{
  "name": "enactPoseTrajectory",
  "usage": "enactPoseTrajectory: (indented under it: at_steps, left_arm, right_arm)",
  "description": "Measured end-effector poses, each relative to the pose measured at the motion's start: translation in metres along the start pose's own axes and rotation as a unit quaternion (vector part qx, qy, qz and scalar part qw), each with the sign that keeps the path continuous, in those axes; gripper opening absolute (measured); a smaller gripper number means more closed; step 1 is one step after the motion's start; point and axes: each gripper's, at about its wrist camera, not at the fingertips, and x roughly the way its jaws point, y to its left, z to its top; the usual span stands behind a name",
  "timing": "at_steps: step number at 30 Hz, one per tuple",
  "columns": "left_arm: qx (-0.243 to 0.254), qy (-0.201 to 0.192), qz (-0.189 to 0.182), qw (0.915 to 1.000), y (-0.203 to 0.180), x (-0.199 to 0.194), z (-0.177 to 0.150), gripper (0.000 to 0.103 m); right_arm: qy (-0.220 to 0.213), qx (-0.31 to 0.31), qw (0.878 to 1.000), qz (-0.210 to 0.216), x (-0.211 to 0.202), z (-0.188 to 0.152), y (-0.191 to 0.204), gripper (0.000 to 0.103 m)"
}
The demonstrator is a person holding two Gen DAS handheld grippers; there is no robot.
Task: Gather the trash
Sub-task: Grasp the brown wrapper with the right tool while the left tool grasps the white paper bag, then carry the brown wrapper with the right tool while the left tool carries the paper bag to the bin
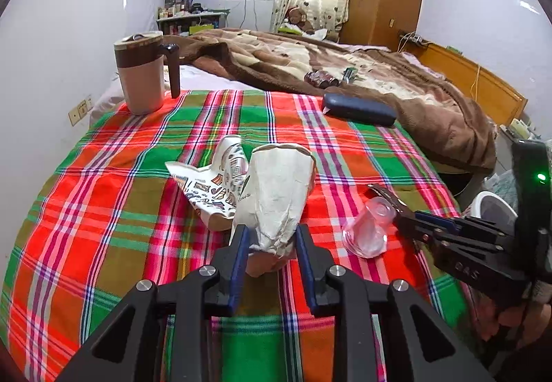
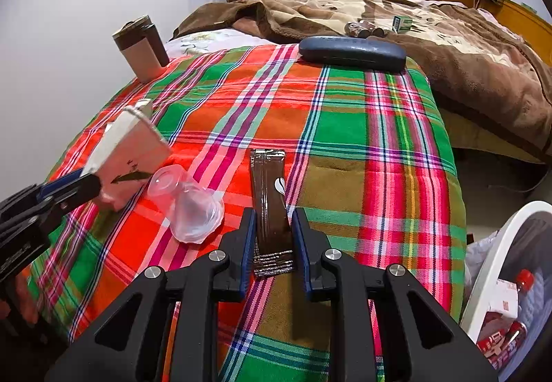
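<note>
My left gripper [image 1: 270, 237] is shut on a crumpled white paper cup [image 1: 276, 195] and holds it tilted over the plaid cloth [image 1: 103, 209]; the cup also shows in the right wrist view [image 2: 127, 147]. A second printed paper cup [image 1: 214, 185] lies flattened behind it. My right gripper [image 2: 274, 219] is shut on a brown sachet [image 2: 270, 195] that lies lengthwise between its fingers. A crushed clear plastic cup [image 2: 189, 206] lies on the cloth between the two grippers; it also shows in the left wrist view [image 1: 369, 230].
A brown lidded mug [image 1: 145, 71] stands at the cloth's far left corner. A dark glasses case [image 2: 352, 52] lies at the far edge. A brown blanket [image 1: 379, 85] covers the bed behind. A white bin [image 2: 500, 278] with trash stands at the lower right.
</note>
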Motion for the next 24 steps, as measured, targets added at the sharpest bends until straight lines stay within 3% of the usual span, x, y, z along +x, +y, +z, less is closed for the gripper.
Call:
enactPoseTrajectory:
  at_steps: [17,18,19,21,24]
  left_arm:
    - [-0.008,0.006,-0.022,0.9997,0.011,-0.032,-0.029,0.03]
    - [-0.006,0.004,-0.021,0.9997,0.011,-0.032,-0.028,0.038]
    - [-0.003,0.0,-0.02,0.9998,0.01,-0.032,-0.026,0.053]
    - [0.005,-0.003,-0.023,0.9997,0.008,-0.03,-0.024,0.065]
    - [0.011,0.004,-0.011,0.9999,0.007,-0.022,-0.019,0.065]
  right_arm:
    - [-0.004,0.011,1.0,0.005,-0.005,-0.006,-0.001,0.022]
    - [-0.004,0.011,1.0,0.005,-0.005,-0.007,-0.002,0.022]
    - [-0.004,0.012,1.0,0.003,-0.005,-0.007,-0.002,0.022]
    - [-0.004,0.014,1.0,0.002,-0.005,-0.007,-0.002,0.022]
    - [-0.004,0.017,1.0,0.002,-0.004,-0.007,-0.003,0.022]
